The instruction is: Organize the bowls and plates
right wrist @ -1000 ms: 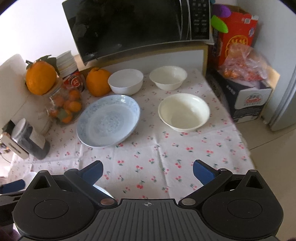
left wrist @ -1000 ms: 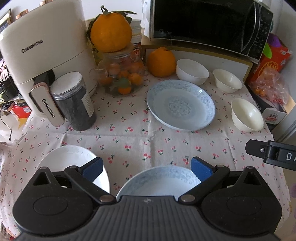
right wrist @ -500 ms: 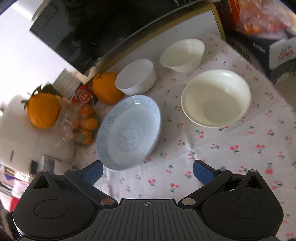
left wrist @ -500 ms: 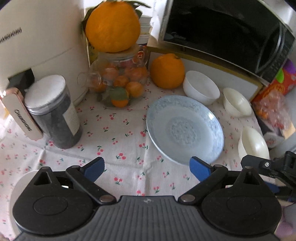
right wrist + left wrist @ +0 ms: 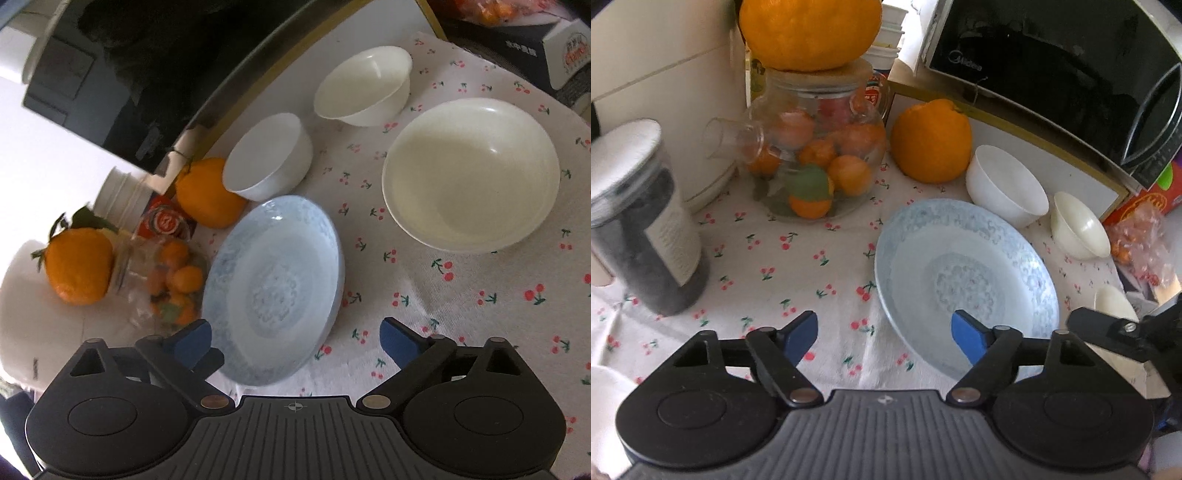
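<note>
A pale blue patterned plate (image 5: 964, 280) (image 5: 273, 288) lies flat on the cherry-print tablecloth (image 5: 798, 266). My left gripper (image 5: 882, 332) hangs low at the plate's left rim with its jaws closing. One finger is over the plate and the other over the cloth, and the pads do not press on it. My right gripper (image 5: 295, 338) is at the plate's near edge, jaws wide and closing slightly, the rim between them untouched. Behind stand a white bowl (image 5: 1004, 184) (image 5: 269, 162), a small cream bowl (image 5: 1078, 227) (image 5: 365, 85) and a large cream bowl (image 5: 471, 177).
A glass jar of small oranges (image 5: 812, 162) topped by a big orange (image 5: 809, 29), a loose orange (image 5: 931, 142), a dark canister (image 5: 642, 221) and a white appliance (image 5: 665, 55) crowd the back left. A microwave (image 5: 1052, 74) stands behind. A white dish edge (image 5: 602, 387) shows lower left.
Both grippers have come forward and down to the blue plate. The left jaws have narrowed. The right view has rolled. A nearer blue plate and a white dish have dropped below the left view.
</note>
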Demonstrator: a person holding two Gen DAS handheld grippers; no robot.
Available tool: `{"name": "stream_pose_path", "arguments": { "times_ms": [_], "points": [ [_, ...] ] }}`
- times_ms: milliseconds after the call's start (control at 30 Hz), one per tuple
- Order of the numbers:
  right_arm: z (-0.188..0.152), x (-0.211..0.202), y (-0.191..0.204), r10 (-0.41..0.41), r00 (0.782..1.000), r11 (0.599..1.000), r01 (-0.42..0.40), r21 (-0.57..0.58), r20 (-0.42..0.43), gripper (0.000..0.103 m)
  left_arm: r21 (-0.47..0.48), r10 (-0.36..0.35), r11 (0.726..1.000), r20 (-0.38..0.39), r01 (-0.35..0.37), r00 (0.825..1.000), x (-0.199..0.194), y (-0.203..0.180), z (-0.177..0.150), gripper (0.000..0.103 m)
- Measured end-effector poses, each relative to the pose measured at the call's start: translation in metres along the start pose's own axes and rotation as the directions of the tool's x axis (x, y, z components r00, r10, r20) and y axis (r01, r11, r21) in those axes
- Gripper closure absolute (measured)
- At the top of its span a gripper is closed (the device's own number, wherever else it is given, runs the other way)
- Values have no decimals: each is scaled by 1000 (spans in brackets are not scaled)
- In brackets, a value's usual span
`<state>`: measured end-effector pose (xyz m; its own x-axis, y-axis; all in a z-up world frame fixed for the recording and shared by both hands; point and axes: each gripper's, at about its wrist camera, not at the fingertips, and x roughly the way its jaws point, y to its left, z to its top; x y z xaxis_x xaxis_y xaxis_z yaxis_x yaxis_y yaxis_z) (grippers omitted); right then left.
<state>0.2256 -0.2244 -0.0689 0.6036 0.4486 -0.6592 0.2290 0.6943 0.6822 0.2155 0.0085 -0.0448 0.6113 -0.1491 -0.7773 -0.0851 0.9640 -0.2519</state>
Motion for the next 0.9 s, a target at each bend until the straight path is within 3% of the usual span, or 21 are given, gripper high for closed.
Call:
{"name": "stream_pose_path", "arguments": {
  "times_ms": [267, 433, 700, 800, 900],
  "points": [
    [-1, 19, -14, -5, 1000, 995, 3, 102, 21, 19, -29, -60, 998, 49, 61, 997, 11, 2, 3, 53],
    [-3, 24, -20, -1, 999, 991, -6, 130, 51, 34, -43, -88, 995, 49, 90, 995, 21, 3, 3, 63],
    [-7, 32, -26, -17, 996, 992, 5, 129, 89, 75, -102, -108, 989, 25, 110, 994, 32, 14, 0, 85],
    [-7, 35, -30, -18, 996, 991, 6, 132, 90, 85, -115, -117, 986, 25, 119, 993, 32, 17, -1, 89],
    [-7, 36, -30, -19, 996, 994, 10, 110, 85, 88, -100, -120, 987, 31, 122, 992, 31, 17, -2, 91]
  ]
}}
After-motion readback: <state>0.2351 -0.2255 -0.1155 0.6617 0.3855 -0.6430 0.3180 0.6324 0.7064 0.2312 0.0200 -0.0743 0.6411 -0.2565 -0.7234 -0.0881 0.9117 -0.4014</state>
